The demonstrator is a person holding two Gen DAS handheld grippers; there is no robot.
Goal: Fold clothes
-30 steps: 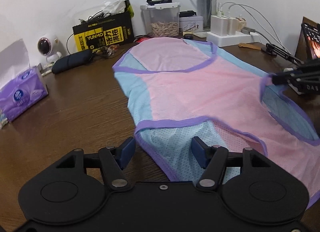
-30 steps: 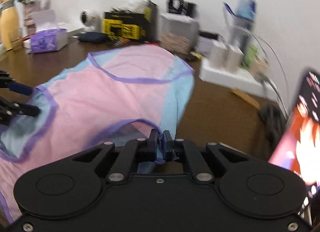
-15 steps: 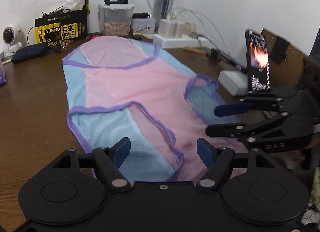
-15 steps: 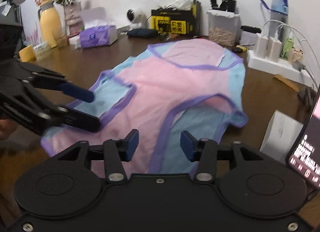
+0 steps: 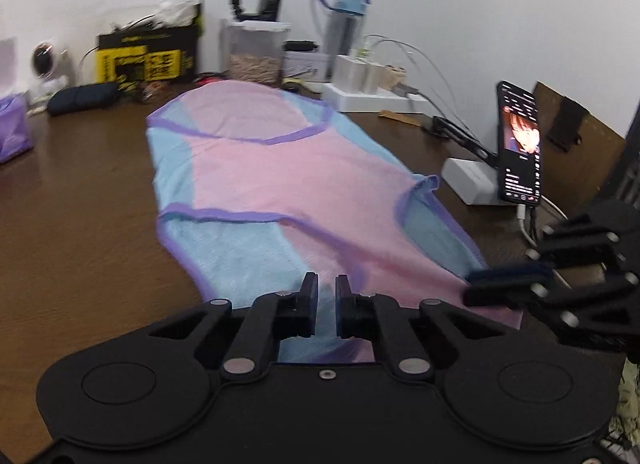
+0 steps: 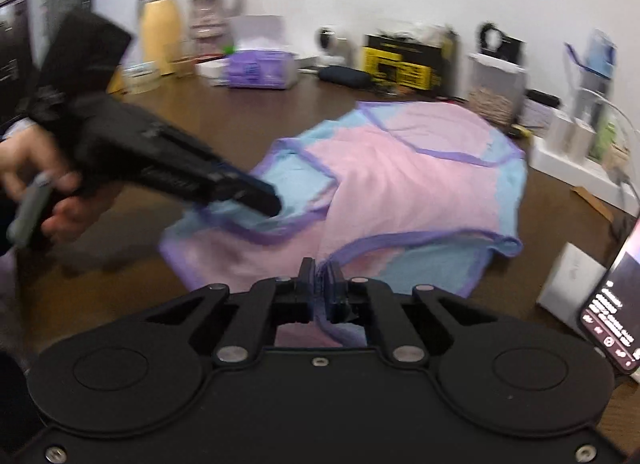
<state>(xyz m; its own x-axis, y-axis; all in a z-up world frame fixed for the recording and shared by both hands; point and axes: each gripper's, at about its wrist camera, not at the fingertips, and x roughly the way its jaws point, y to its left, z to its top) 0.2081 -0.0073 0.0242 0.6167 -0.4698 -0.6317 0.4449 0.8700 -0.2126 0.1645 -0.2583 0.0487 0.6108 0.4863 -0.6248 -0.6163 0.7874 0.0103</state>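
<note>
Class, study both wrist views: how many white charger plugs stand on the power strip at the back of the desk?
2. The charger plugs stand side by side on the white power strip, right of the water bottle. Blur could hide a smaller one.

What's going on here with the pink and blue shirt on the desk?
A person is folding a pink and blue top on a brown desk, one handheld gripper per hand. The right gripper has pinched the near hem. The left gripper is closing over the same hem, fabric between its fingers.
</note>
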